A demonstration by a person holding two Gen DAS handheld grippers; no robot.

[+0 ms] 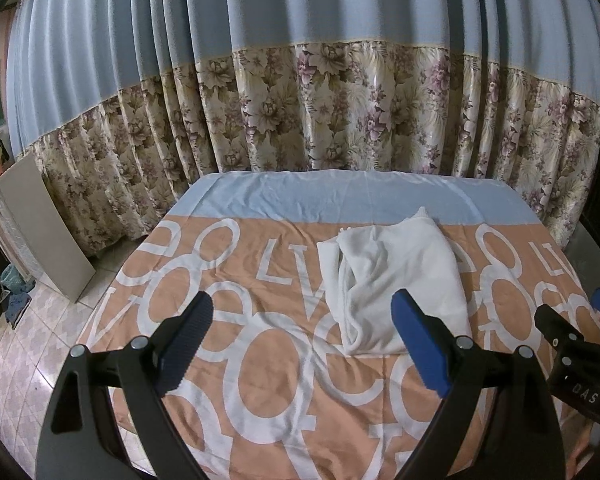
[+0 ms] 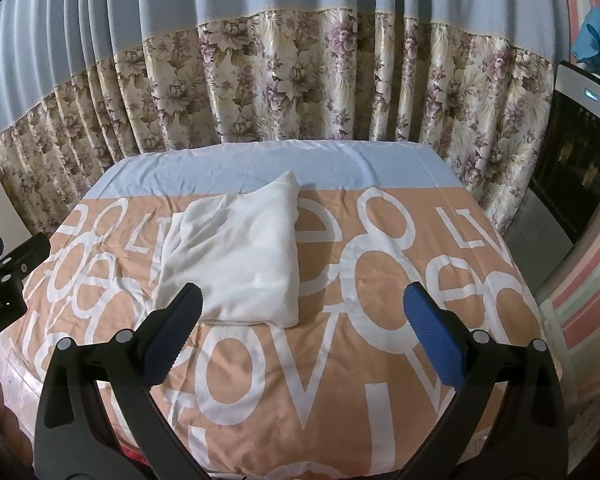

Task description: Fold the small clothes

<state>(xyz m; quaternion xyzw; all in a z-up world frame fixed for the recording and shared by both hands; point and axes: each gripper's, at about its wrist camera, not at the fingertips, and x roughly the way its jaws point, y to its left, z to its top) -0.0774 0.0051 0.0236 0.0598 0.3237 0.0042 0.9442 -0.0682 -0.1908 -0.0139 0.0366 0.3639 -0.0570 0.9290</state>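
Observation:
A white garment (image 1: 396, 280) lies folded into a rough rectangle on the table, which is covered by an orange cloth with white letters (image 1: 260, 360). It also shows in the right wrist view (image 2: 236, 256). My left gripper (image 1: 304, 312) is open and empty, held above the cloth just in front of the garment. My right gripper (image 2: 304, 304) is open and empty, above the cloth just in front of the garment's near edge. The right gripper also shows at the right edge of the left wrist view (image 1: 572, 316), and the left gripper at the left edge of the right wrist view (image 2: 16, 252).
A blue and floral curtain (image 1: 300, 112) hangs behind the table. A grey board (image 1: 48, 232) leans at the left over a tiled floor (image 1: 32, 344). A dark appliance (image 2: 572, 160) stands at the right by a striped wall.

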